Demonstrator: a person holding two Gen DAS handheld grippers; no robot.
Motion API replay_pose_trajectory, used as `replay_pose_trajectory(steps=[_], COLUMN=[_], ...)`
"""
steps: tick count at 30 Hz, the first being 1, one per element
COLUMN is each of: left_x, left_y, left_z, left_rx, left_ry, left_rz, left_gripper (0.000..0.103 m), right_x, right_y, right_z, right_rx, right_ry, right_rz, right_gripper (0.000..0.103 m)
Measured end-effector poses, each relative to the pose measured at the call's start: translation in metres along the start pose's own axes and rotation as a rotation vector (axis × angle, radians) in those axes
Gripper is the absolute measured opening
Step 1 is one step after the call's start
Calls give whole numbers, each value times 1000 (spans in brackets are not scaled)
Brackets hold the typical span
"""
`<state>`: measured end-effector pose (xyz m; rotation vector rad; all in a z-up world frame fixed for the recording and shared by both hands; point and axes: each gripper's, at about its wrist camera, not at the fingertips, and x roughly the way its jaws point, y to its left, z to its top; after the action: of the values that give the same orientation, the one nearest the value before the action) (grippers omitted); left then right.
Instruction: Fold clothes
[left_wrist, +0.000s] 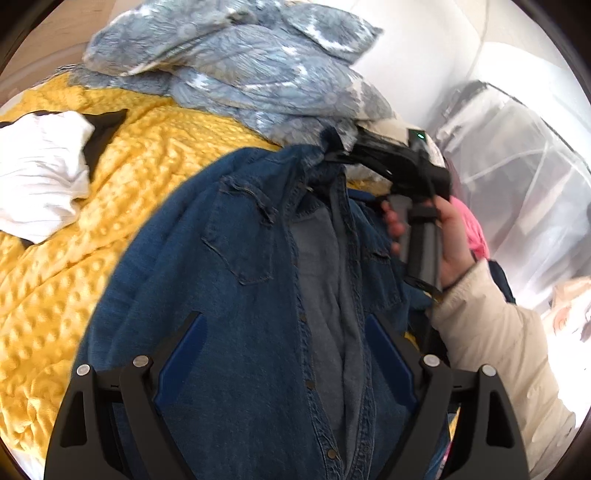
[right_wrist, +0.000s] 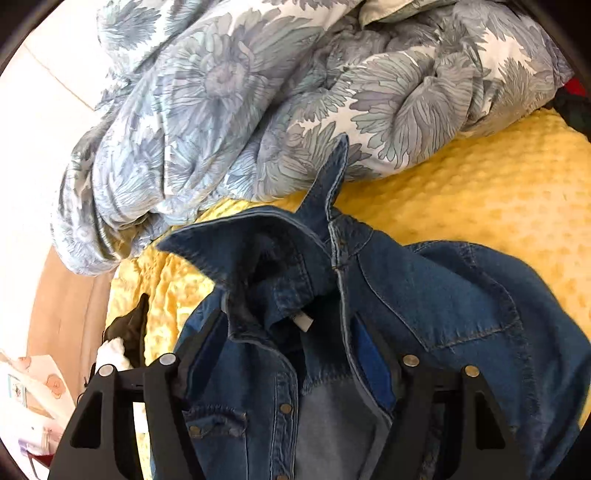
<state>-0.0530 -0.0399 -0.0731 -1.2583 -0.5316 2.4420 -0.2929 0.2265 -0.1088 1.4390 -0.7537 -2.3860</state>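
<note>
A blue denim shirt (left_wrist: 240, 240) lies front up and unbuttoned on the yellow dimpled blanket (left_wrist: 74, 277). My left gripper (left_wrist: 284, 321) hovers over its open placket with the jaws wide and nothing pinched. A hand (left_wrist: 447, 236) holds my right gripper (left_wrist: 332, 155) at the collar. In the right wrist view the right gripper (right_wrist: 288, 321) straddles the raised collar (right_wrist: 258, 236) of the denim shirt (right_wrist: 461, 295). Its jaws stand wide. Cloth drapes over the inner face of the left one, and the blue pad (right_wrist: 369, 354) of the other shows bare.
A bunched blue-grey floral duvet (right_wrist: 258, 92) lies just beyond the collar, also seen as the duvet (left_wrist: 240, 66). A white garment (left_wrist: 37, 166) with black cloth under it lies at the left on the blanket. A cream sleeve (left_wrist: 491, 332) and clear plastic sheeting (left_wrist: 517, 166) are at the right.
</note>
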Motion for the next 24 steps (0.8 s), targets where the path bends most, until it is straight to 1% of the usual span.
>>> replay_pose_trajectory(steps=[2,4,6,8,10,12,14,15,16,17,21,22,23,24], left_x=[-2,-4,-6,-10,-13,-16,-17,-18,-20,-21,-25,-25,-25,-26], left_y=[6,12,16,17,19,22,24,26,27,29,27,24,22,21], left_z=[2,5,6,7,6,6,7,7,7,7,7,7,6,5], left_rx=[-32,-64,-76,-84,-91,-98,-98,-99,-104,-110,-106,-95,-82,-72], left_ry=[-12,-22,-33,-49,-55,-60,-60,-60,-61,-65,-82,-81,-82,-84], left_rz=[5,8,12,11,5,4,2,1,-2,-6,-4,2,10,15], left_gripper=[88,88,88,88,88,88,88,88,88,88,88,88,88,88], right_x=[0,3,5,8,4,-7,-17,-23,-29,-32,-25,-20,-6,10], right_y=[10,19,29,43,60,74,88,92,92,92,100,105,118,131], right_z=[-3,-5,-12,-18,-29,-38,-44,-46,-46,-45,-41,-41,-43,-45], right_rx=[-38,-76,-96,-130,-177,-205,-256,-283,-292,-297,-272,-278,-320,-356], right_ry=[27,42,34,32,3,-75,-130,-147,-153,-144,48,101,164,213], right_rz=[-12,-57,-94,-94,-152,-218,-258,-314,-353,-361,-69,-16,-27,-65], right_gripper=[71,71,71,71,71,71,71,71,71,71,71,71,71,71])
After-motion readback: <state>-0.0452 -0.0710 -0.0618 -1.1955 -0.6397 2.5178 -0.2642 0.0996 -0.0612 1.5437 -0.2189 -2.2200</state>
